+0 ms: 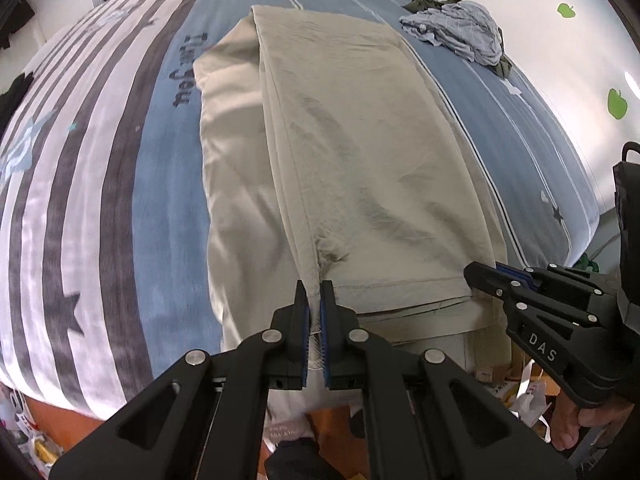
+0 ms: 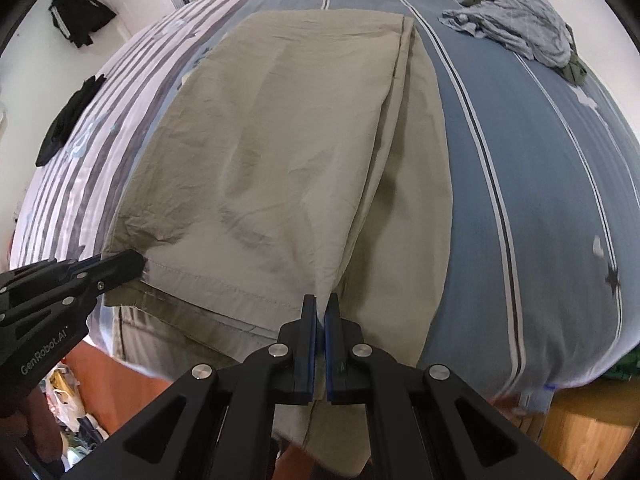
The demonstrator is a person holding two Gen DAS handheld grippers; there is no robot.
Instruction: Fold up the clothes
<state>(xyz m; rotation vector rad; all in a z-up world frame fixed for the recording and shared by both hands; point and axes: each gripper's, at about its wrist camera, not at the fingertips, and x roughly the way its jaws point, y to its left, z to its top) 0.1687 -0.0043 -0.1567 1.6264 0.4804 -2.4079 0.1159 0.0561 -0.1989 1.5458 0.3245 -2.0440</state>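
Both my left gripper (image 1: 315, 286) and right gripper (image 2: 321, 300) pinch the near hem of the long khaki cotton trousers (image 1: 340, 152), apparently mid-fold; next I carry it to the far end.

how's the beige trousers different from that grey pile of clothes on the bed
The beige trousers lie spread out flat with a layer folded over; the grey pile of clothes is crumpled in a heap.
The trousers sit at the near edge of the bed and hang over it; the pile lies far back near the wall.
Both tongs, left and right, are shut on the trousers' hem; nothing touches the pile.
Both rest on the same striped blue bedcover.
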